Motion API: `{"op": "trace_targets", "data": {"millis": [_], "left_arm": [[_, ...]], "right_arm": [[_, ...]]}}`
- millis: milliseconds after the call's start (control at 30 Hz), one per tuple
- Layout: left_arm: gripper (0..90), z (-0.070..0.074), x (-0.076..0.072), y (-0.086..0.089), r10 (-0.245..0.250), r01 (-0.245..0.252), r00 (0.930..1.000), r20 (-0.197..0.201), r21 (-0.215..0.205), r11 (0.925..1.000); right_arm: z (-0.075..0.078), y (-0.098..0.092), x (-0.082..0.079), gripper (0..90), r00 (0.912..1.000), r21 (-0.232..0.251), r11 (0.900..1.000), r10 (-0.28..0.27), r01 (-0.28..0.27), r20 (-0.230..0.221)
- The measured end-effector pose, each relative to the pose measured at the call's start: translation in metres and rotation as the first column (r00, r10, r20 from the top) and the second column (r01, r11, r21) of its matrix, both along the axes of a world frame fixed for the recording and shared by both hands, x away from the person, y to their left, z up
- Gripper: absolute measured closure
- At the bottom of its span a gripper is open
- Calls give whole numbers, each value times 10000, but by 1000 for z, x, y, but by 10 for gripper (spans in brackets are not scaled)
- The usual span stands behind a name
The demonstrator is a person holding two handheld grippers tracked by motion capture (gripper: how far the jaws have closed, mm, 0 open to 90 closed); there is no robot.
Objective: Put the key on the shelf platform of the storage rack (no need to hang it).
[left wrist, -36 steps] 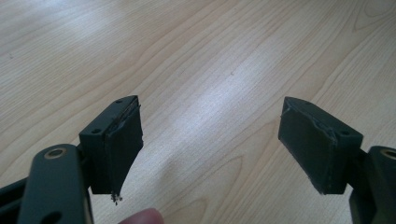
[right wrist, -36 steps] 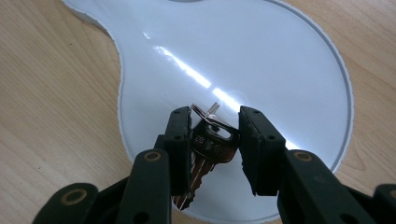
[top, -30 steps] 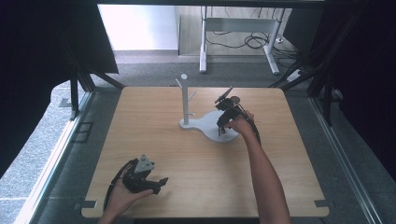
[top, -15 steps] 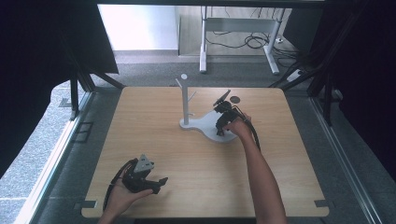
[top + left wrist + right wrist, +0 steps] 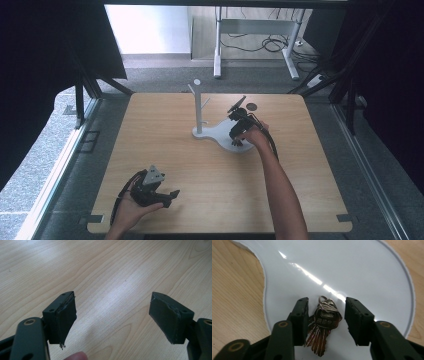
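The wooden desk (image 5: pixel 210 170) carries a white stand base (image 5: pixel 352 270) on which the key bunch (image 5: pixel 323 325) lies flat. The right hand-held gripper (image 5: pixel 325 315) has just been opening, jaws part-open around the keys (pads clear). Lift straight up to avoid dragging them. The left hand-held gripper (image 5: pixel 112 315) waits wide, empty.

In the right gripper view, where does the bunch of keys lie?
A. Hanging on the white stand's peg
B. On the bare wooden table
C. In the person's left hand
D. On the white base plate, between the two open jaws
D: the bunch of keys lies flat on the glossy white base plate, and the right gripper has a gap on each side of it, its jaws having just been opening.
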State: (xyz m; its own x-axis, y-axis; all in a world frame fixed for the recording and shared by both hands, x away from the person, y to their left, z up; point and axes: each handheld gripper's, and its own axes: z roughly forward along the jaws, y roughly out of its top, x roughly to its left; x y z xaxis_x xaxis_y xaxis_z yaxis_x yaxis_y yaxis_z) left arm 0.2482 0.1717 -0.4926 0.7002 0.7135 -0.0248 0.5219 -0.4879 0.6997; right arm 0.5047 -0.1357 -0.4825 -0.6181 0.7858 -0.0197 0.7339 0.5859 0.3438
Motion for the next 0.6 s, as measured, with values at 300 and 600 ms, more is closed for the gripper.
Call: {"op": "trace_targets", "data": {"millis": [300,600], "left_arm": [[223,-1,2,1,-13,13,10000,-8,-186,9998],[225,1,-1,1,129,-126,9998,149,-194,9997]], "right_arm": [[18,-4,-13,448,9992,465,9989,51,-69,400],[27,-12,-32,416,9961,776,9960,378,-440,798]]}}
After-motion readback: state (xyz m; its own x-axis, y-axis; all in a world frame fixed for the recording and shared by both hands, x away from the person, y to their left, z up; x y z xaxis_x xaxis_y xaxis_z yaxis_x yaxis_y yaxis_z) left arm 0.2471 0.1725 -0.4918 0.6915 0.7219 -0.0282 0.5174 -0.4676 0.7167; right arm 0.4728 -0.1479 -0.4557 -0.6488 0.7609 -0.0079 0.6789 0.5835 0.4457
